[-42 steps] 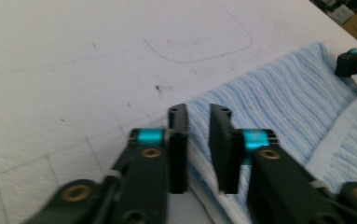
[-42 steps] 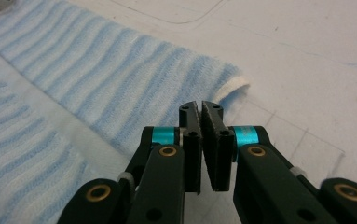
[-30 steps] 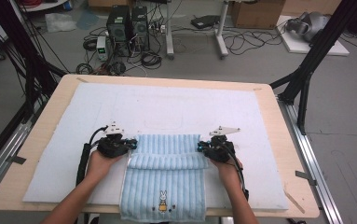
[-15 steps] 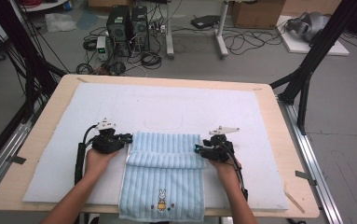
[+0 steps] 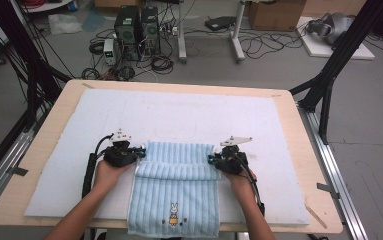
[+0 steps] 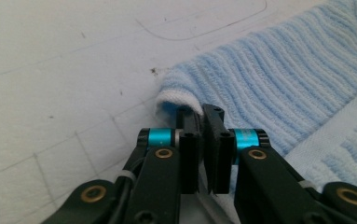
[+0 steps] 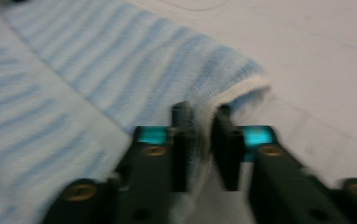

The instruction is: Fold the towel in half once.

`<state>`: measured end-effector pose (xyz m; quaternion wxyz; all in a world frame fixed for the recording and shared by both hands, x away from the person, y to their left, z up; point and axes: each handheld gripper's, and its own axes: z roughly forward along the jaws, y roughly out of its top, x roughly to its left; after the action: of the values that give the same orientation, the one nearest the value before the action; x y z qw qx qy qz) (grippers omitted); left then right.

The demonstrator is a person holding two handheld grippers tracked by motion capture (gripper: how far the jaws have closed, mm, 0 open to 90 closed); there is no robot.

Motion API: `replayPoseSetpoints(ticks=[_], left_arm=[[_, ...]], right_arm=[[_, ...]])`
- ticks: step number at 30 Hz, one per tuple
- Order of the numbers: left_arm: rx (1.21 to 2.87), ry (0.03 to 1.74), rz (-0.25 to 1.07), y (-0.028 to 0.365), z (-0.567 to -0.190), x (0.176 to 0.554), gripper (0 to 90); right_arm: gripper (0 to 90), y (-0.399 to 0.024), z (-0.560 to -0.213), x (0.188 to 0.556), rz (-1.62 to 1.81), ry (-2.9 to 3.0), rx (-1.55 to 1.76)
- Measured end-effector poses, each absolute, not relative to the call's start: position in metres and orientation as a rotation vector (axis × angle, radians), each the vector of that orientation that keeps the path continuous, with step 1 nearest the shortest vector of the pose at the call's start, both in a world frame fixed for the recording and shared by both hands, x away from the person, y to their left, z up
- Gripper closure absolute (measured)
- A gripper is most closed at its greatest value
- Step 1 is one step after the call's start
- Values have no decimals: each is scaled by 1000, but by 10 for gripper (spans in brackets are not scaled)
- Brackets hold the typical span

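A light blue ribbed towel with a small rabbit picture lies on the white mat, with a raised fold running across it between the two grippers. My left gripper sits at the towel's left edge; its jaws have just been closing and in the left gripper view they pinch the white hem of the towel. My right gripper is at the right edge. Its jaws have also just been closing and hold the hem of the towel.
The mat covers most of a wooden table. The towel's near end reaches the table's front edge. Black frame posts stand beside the table, and computers and cables lie on the floor beyond it.
Half a second ago both grippers stood slightly off the towel's side edges and the towel lay flatter. Now they are back at the edges and the fold across the towel stands up again.
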<state>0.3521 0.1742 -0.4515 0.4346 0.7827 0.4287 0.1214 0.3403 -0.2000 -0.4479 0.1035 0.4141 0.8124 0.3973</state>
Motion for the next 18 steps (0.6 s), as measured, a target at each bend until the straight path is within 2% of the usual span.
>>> replayPoseSetpoints(ticks=[5, 7, 18], left_arm=[[1854, 1144, 268, 177, -452, 372, 858], [1867, 1161, 250, 177, -451, 380, 858], [1792, 1122, 315, 179, -448, 418, 855]], right_arm=[[849, -199, -448, 348, 1159, 2366, 1195], [849, -199, -449, 353, 1174, 2350, 1219], [849, -196, -445, 397, 1167, 2255, 1270]])
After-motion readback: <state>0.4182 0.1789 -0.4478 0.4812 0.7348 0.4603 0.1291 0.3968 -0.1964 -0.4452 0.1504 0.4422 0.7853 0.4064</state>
